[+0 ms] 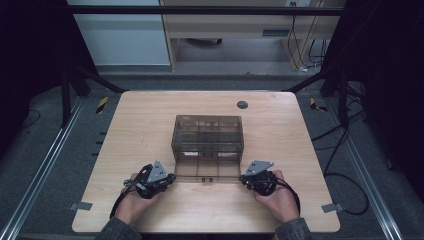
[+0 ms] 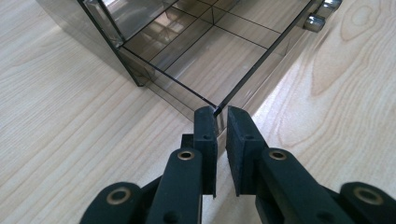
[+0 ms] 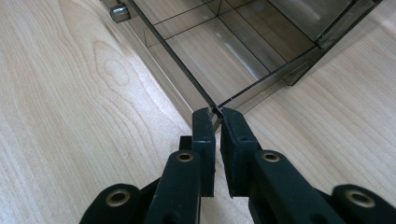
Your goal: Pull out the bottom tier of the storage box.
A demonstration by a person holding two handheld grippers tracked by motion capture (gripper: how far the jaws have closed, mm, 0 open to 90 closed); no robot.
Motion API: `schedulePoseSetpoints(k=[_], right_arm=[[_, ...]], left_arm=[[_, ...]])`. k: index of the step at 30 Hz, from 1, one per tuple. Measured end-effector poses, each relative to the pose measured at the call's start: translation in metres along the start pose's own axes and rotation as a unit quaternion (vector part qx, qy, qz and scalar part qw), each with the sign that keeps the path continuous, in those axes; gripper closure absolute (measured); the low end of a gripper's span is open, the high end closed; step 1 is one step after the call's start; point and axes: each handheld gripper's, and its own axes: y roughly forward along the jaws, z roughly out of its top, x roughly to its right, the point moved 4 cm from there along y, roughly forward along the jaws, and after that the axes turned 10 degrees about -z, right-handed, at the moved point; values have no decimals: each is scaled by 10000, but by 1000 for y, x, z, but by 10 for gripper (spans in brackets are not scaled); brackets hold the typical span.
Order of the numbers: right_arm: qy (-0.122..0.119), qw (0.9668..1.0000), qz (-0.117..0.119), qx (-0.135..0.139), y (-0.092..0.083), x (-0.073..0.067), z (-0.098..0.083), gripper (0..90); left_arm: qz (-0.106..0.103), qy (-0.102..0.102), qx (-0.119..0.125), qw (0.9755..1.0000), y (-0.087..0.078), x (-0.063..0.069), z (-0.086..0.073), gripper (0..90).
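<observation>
A light wooden worktop [image 1: 150, 125] with rounded corners is seen, a dark round cap [image 1: 242, 104] being set near its far edge. At its middle a smoky transparent drawer cabinet [image 1: 207, 132] is stood, its lowest drawer [image 1: 206, 170] pulled out.

Grey floor [image 1: 60, 165], wooden desk [image 1: 225, 25] behind

Drawer box [image 1: 207, 134]: smoky see-through plastic, rectangular, upright near the middle of the wooden table. Drawer [image 1: 206, 170]: same tinted plastic, divided into compartments, pulled out toward the person, lying level on the tabletop; small knob [image 3: 120, 13] on its front wall.
</observation>
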Motion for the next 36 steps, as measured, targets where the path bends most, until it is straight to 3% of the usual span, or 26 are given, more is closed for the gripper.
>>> schedulePoseSetpoints(k=[36], right_arm=[[-15,10000,69,-32,-9,-12,-8,852]], left_arm=[[-51,120,-132,9998,-7,15,-6,829]])
